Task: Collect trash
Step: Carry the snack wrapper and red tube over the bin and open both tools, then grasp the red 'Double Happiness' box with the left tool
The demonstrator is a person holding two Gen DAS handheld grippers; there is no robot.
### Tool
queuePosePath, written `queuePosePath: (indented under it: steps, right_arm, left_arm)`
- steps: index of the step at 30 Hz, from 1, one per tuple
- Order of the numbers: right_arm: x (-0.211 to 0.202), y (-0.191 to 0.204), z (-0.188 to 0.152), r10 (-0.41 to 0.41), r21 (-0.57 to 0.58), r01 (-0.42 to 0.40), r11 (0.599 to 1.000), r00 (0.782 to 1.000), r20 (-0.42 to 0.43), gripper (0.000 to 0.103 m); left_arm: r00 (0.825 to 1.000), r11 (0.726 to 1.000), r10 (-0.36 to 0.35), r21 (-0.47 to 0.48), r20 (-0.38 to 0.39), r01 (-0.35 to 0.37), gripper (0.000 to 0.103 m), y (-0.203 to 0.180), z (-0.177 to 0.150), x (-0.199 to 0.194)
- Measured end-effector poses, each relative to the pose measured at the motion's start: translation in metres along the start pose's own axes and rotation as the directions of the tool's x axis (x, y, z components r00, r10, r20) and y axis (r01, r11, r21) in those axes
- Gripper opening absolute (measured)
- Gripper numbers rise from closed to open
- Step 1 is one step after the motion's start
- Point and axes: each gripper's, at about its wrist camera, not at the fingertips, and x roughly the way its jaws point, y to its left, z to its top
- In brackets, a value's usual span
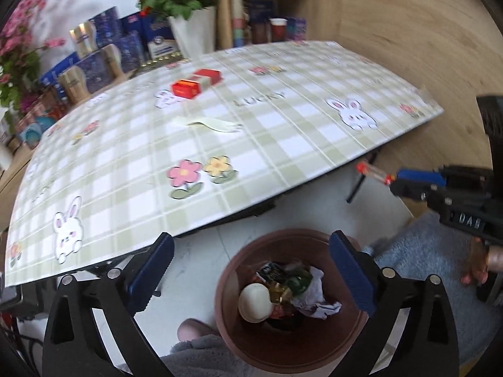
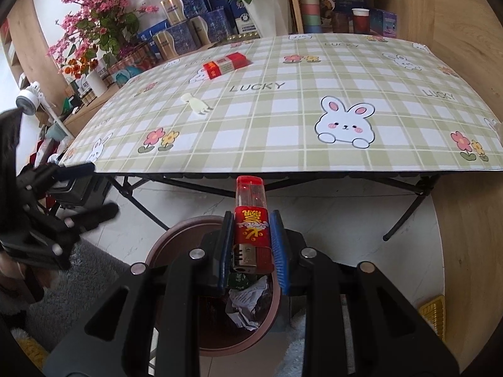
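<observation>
My left gripper [image 1: 251, 242] hangs open over a brown bin [image 1: 228, 295] on the floor, nothing between its blue pads. In the bin lie a white round piece [image 1: 254, 301], crumpled paper [image 1: 311, 295] and wrappers. My right gripper [image 2: 251, 216] is shut on a red lighter [image 2: 251, 231], held upright above the bin's [image 2: 176, 232] far rim; the lighter [image 1: 374, 172] also shows in the left wrist view. On the table lie a red cigarette pack [image 2: 224, 62] and a white plastic fork [image 2: 198, 103].
The folding table [image 2: 314, 160] has a green checked bunny cloth and black crossed legs beside the bin. Boxes, cups and flower pots [image 2: 267, 9] crowd the shelf behind it. A wooden wall [image 2: 465, 220] stands right. Grey fleece sleeves and a knee [image 1: 191, 330] flank the bin.
</observation>
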Motion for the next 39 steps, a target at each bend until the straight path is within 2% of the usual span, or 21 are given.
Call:
queuePosePath:
  steps: [7, 14, 15, 16, 17, 18, 20, 22, 24, 30, 39]
  right_arm:
    - [0.020, 0.021, -0.001, 0.018, -0.050, -0.023, 0.998, 0.996, -0.091, 0.026]
    - [0.042, 0.042, -0.012, 0.033, -0.100, -0.053, 0.994, 0.982, -0.188, 0.028]
    - [0.042, 0.043, -0.013, 0.041, -0.100, -0.061, 0.993, 0.981, -0.189, 0.038]
    - [0.042, 0.045, -0.013, 0.043, -0.103, -0.063, 0.993, 0.982, -0.186, 0.058]
    - [0.039, 0.046, -0.012, 0.026, -0.113, -0.046, 0.993, 0.986, -0.166, 0.067]
    - [0.036, 0.048, -0.011, 0.015, -0.122, -0.033, 0.992, 0.989, -0.149, 0.073]
    - [0.034, 0.046, -0.008, 0.007, -0.126, -0.025, 0.992, 0.990, -0.140, 0.076]
    - [0.031, 0.043, -0.005, -0.022, -0.119, 0.008, 0.993, 0.993, -0.118, 0.092]
    - [0.026, 0.038, -0.001, -0.064, -0.109, 0.055, 0.993, 0.994, -0.084, 0.096]
    - [0.016, 0.005, 0.015, -0.147, -0.012, 0.147, 0.989, 0.989, -0.027, 0.097]
    - [0.004, -0.038, 0.031, -0.190, 0.123, 0.187, 0.975, 0.982, 0.010, 0.097]
  left_arm:
    - [1.000, 0.999, 0.029, -0.029, -0.002, -0.029, 0.097, 0.008, 0.001, -0.002]
    - [1.000, 0.995, 0.027, -0.093, -0.008, -0.028, 0.097, 0.022, -0.006, -0.001]
    - [1.000, 0.995, 0.028, -0.097, -0.008, -0.029, 0.097, 0.023, -0.007, -0.001]
    - [1.000, 0.995, 0.029, -0.099, -0.006, -0.029, 0.097, 0.024, -0.008, -0.001]
    - [1.000, 0.995, 0.030, -0.099, -0.003, -0.030, 0.097, 0.024, -0.010, -0.001]
    - [0.999, 0.995, 0.033, -0.099, -0.002, -0.033, 0.097, 0.025, -0.011, -0.001]
    - [0.999, 0.994, 0.041, -0.101, -0.003, -0.041, 0.097, 0.026, -0.011, 0.001]
    - [0.999, 0.993, 0.045, -0.105, 0.003, -0.044, 0.097, 0.028, -0.011, 0.001]
    - [0.997, 0.993, 0.070, -0.101, 0.018, -0.068, 0.097, 0.029, -0.010, 0.000]
    - [0.995, 0.993, 0.096, -0.077, 0.035, -0.093, 0.097, 0.029, -0.002, -0.002]
    - [0.995, 0.993, 0.097, -0.064, 0.034, -0.095, 0.097, 0.032, 0.015, 0.002]
